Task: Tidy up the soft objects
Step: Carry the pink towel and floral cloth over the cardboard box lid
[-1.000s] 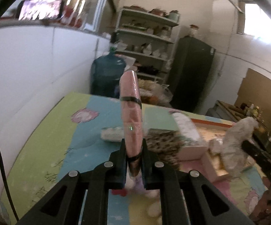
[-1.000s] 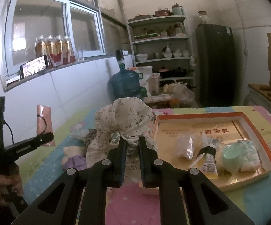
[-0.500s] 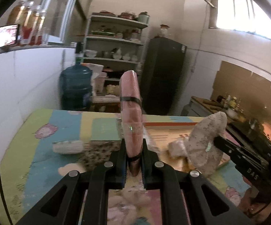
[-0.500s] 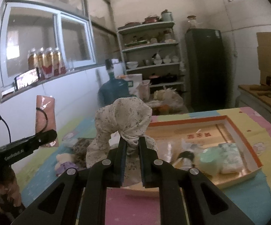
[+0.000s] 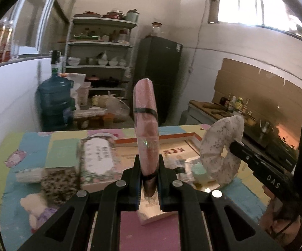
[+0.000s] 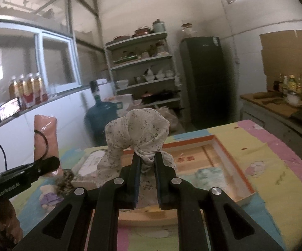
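Table [image 6: 261, 146] under a patchwork cloth is carrying an orange-rimmed tray [image 6: 228, 152]. Above it, the right gripper [image 6: 147, 163] is pinching a floral cloth bundle [image 6: 138, 131]; the left gripper [image 5: 149, 173] is clamping an upright pink pack [image 5: 145, 129].

Left hand-held gripper [image 5: 149, 174] raised, jaws clamped on an upright pink roll [image 5: 145, 123], right hand-held gripper [image 6: 147, 163] at its 3 o'clock, raised, jaws pinching a floral cloth bundle [image 6: 139, 131]

My right hand-held gripper [image 6: 147, 163]: clamped on cloth bundle [image 6: 138, 133].
Below it: my tray [image 6: 230, 159] on bench [image 6: 276, 167].
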`<state>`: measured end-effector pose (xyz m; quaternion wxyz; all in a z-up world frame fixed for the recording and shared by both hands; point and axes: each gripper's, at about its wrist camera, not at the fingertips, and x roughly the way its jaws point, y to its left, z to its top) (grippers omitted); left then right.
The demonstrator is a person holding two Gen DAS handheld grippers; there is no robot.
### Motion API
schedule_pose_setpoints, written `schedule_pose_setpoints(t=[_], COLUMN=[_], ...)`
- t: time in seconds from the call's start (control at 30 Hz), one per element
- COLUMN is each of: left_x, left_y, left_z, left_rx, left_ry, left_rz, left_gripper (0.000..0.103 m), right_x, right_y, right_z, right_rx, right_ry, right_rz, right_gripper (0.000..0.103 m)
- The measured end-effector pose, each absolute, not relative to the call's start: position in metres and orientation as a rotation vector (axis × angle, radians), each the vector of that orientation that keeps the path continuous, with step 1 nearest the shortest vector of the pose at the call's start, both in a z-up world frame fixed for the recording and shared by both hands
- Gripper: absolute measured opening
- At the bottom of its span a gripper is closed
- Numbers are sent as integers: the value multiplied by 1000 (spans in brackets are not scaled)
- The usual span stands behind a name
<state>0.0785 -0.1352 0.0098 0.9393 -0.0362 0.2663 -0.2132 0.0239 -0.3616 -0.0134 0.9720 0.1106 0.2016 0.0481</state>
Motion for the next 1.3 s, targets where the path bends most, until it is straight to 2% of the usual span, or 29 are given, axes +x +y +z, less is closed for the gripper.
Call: schedule_pose_setpoints(t=[0.6, 0.93, 1.3], left_x=[104, 144, 215], left_y=[-213, -241, -262], left_z=[-21, -32, -56], left_rx=[-32, -18, -79], left_ry=[618, 673, 863], left_rz=[-521, -513, -541], left_gripper=[12, 12, 12], right_x=[37, 90, 167], right_y=[-434, -452, -470], right_z=[-33, -32, -54], right_rx=[259, 250, 284], right_ry=[446, 519, 689], right_rz=[-18, 54, 98], right_gripper=[14, 14, 14])
